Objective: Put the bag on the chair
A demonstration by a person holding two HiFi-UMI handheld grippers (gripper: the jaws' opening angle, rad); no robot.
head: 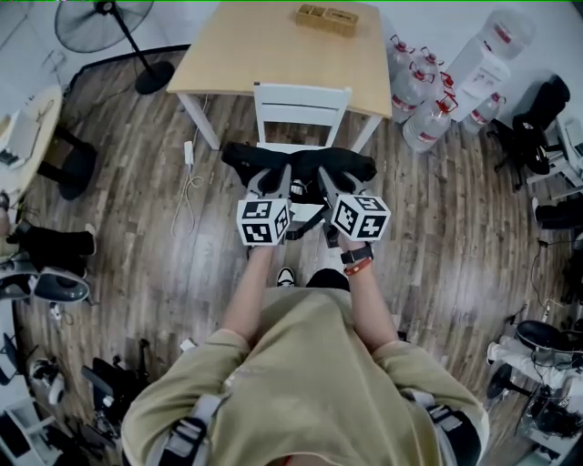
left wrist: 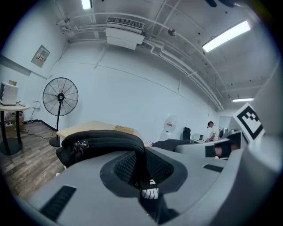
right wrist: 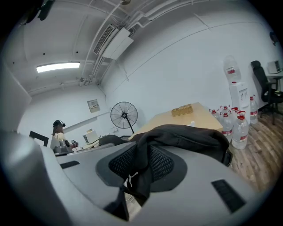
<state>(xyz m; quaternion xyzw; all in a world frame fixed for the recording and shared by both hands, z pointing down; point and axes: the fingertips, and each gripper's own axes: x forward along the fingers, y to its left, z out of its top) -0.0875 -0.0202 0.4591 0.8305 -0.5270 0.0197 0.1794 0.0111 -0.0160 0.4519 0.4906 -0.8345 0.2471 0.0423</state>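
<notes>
The left hand-held gripper (head: 271, 182) and the right hand-held gripper (head: 332, 182) each clamp the black bag's (head: 301, 164) fabric. The bag hangs at their 12 o'clock, over the white chair's (head: 301, 105) seat.

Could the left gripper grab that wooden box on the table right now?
Probably not. The left gripper has its fingers shut on the black bag, and the white chair stands between it and the table, with the wooden box on the table's far side.
</notes>
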